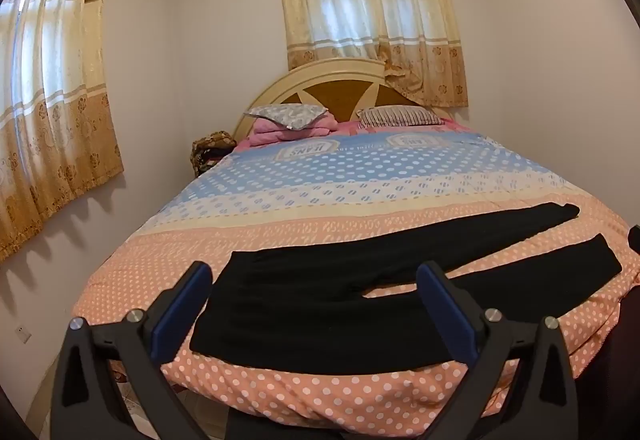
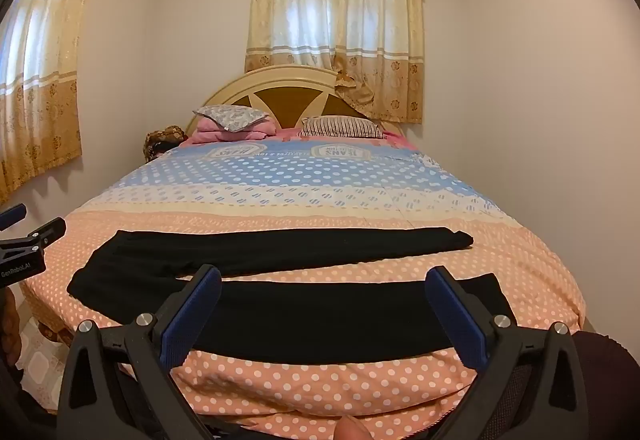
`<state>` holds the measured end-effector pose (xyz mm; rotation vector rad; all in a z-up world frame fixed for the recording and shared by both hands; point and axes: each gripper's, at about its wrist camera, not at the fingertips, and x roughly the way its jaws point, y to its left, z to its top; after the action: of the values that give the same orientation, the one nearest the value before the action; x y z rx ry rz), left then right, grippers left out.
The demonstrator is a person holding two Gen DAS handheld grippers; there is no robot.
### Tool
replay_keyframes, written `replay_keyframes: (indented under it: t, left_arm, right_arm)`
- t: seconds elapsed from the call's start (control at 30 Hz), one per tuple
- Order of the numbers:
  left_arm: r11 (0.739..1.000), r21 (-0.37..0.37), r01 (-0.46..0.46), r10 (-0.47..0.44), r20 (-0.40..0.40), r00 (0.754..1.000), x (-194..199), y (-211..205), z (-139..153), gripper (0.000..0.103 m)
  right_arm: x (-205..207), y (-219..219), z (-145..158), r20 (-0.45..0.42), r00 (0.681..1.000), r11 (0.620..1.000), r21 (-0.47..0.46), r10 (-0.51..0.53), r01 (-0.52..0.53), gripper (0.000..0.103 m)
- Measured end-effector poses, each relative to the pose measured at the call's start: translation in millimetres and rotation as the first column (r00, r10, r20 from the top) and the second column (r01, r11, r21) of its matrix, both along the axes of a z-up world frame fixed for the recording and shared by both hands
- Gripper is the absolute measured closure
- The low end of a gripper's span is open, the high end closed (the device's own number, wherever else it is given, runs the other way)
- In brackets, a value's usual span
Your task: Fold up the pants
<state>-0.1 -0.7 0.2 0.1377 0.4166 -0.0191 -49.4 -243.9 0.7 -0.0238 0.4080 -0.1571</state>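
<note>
Black pants [image 1: 320, 304] lie flat across the foot of the bed, waist at the left, two legs spread apart toward the right. They also show in the right wrist view [image 2: 320, 316]. My left gripper [image 1: 314, 280] is open and empty, held above the waist end. My right gripper [image 2: 324, 284] is open and empty, held above the near leg. The left gripper's tip [image 2: 28, 240] shows at the left edge of the right wrist view.
The bed has a dotted orange, cream and blue cover [image 1: 360, 179]. Pillows and a pink blanket [image 1: 292, 119] lie by the headboard [image 1: 320, 79]. Walls stand close on both sides. Curtains [image 1: 372, 19] hang behind and at the left.
</note>
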Motion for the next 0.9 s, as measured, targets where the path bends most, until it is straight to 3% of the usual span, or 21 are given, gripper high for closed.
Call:
replay_keyframes:
  t: [0.27,0.9]
  left_arm:
    - [1.000,-0.031,-0.007,0.007,0.011,1.000,0.1,-0.1,-3.4,0.000]
    - [1.000,-0.020,0.002,-0.002,0.009,1.000,-0.9,0.5,2.5,0.000]
  right_arm:
    - [2.7,-0.3,-0.6,-0.001,1.000,1.000,0.009,-0.003,0.003,0.001]
    - [-4.0,-4.7,0.0,0.013,1.000,1.000,0.008,-0.007,0.007,0.001]
